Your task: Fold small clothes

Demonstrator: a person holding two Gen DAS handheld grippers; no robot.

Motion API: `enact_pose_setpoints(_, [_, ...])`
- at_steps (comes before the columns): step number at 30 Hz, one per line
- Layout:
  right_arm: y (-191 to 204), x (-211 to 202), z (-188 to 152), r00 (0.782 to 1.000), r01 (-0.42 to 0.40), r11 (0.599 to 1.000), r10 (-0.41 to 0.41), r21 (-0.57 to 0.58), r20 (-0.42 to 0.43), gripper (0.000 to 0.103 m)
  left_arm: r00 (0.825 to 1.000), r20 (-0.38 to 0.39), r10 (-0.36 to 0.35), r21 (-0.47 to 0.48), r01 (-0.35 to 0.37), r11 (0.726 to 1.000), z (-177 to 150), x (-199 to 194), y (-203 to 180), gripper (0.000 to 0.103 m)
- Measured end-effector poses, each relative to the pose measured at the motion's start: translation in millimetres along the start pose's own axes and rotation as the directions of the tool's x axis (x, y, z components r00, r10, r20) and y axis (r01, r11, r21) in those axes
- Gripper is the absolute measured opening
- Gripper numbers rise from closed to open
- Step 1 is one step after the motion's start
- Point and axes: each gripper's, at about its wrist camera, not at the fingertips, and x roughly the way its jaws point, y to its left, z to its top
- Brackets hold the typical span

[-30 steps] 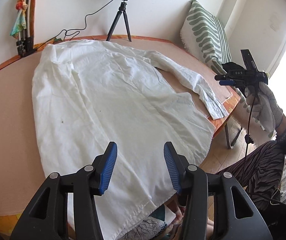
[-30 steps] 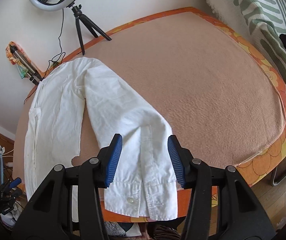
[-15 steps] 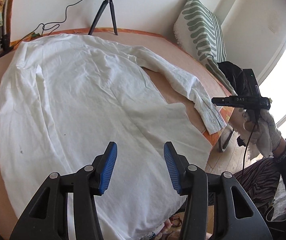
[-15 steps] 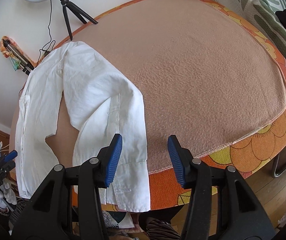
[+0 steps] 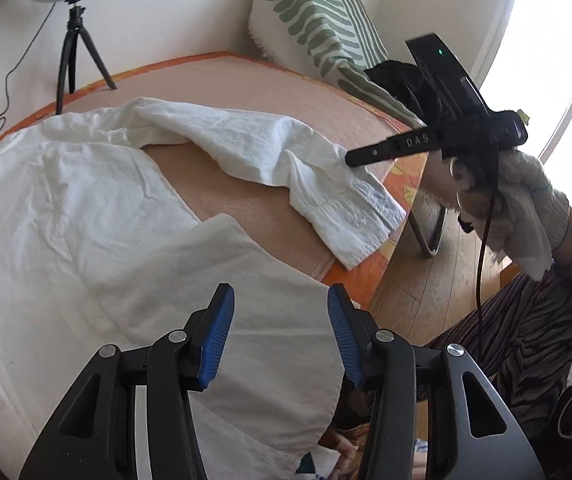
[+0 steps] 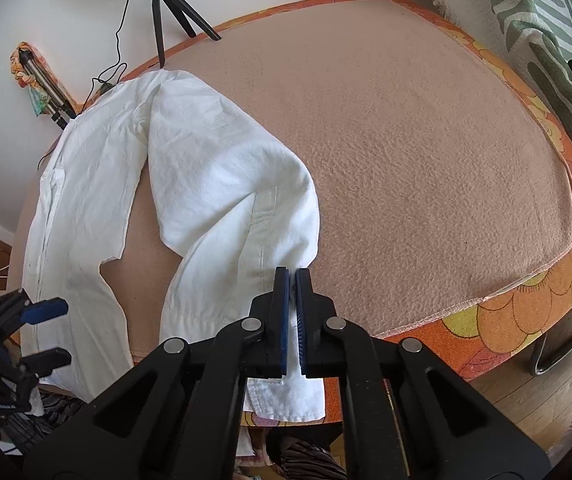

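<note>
Right wrist view showed the right gripper [image 6: 292,280] clamped on the white shirt [image 6: 222,184] sleeve near the cuff; the left gripper [image 5: 278,316] hovered spread above the hem; the shirt lay across the tan-covered table [image 6: 425,160].

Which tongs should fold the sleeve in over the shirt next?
Right. The right tongs are shut on the sleeve near its cuff. The left tongs hang open above the shirt hem, holding nothing.

A white ring light on a black tripod [image 5: 70,36] is stood by the wall. A green-striped white cushion [image 5: 317,28] is propped beside the peach fleece table cover [image 6: 425,184].
</note>
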Motion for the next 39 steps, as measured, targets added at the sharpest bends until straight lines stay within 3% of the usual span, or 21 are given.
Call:
enact_pose_setpoints(5, [-15, -10, 7, 0.998, -0.053, 0.995, 0.051, 0.083, 0.028, 0.004, 0.999, -0.043, -0.001, 0.118, 0.006, 0.993, -15, 10, -32, 0.052])
enact_pose_setpoints(9, [-14, -26, 12, 0.994, -0.082, 0.993, 0.076, 0.080, 0.079, 0.004, 0.992, -0.052, 0.115, 0.202, -0.102, 0.974, -24, 21, -45, 0.052])
enact_pose_setpoints(11, [-11, -29, 14, 0.992, -0.093, 0.993, 0.086, 0.079, 0.088, 0.004, 0.990, -0.056, 0.133, 0.188, -0.120, 0.975, -25, 26, -41, 0.052])
enact_pose_setpoints(13, [-9, -31, 14, 0.992, -0.102, 0.991, 0.094, 0.083, 0.089, 0.004, 0.995, -0.038, 0.097, 0.159, -0.090, 0.983, -25, 23, -35, 0.043])
enact_pose_setpoints(15, [-3, -35, 15, 0.990, -0.109, 0.991, 0.101, 0.074, 0.100, 0.004, 0.998, -0.049, 0.028, 0.120, -0.022, 0.993, -22, 22, -31, 0.030])
enact_pose_setpoints(20, [28, -57, 23, 0.972, -0.185, 0.983, 0.181, 0.016, 0.150, 0.003, 0.983, -0.079, -0.165, 0.040, 0.169, 0.985, -30, 11, -23, 0.020])
enact_pose_setpoints(25, [80, -71, 22, 0.956, -0.239, 0.966, 0.252, -0.101, 0.151, 0.003, 0.988, -0.034, -0.153, -0.010, 0.153, 0.988, -35, -27, -6, 0.020])
enact_pose_setpoints(27, [98, -71, 20, 0.963, -0.199, 0.966, 0.223, -0.163, 0.150, 0.003, 0.992, 0.006, -0.127, -0.037, 0.127, 0.991, -36, -48, 7, 0.020])
enact_pose_setpoints(30, [94, -60, 21, 0.979, -0.132, 0.978, 0.154, -0.162, 0.131, 0.004, 0.997, 0.052, -0.062, -0.039, 0.064, 0.997, -36, -69, 17, 0.020])
enact_pose_setpoints(31, [85, -55, 20, 0.985, -0.112, 0.983, 0.129, -0.145, 0.114, 0.012, 0.997, 0.060, -0.043, -0.039, 0.046, 0.998, -37, -74, 20, 0.020])
enact_pose_setpoints(34, [51, -43, 15, 0.994, -0.054, 0.996, 0.061, -0.069, 0.096, 0.061, 0.998, 0.068, -0.003, -0.051, 0.006, 0.999, -40, -82, 33, 0.020])
enact_pose_setpoints(39, [1, -21, 4, 1.000, -0.009, 0.999, 0.008, 0.038, 0.023, 0.062, 0.997, 0.076, 0.019, -0.101, -0.011, 0.995, -43, -84, 50, 0.021])
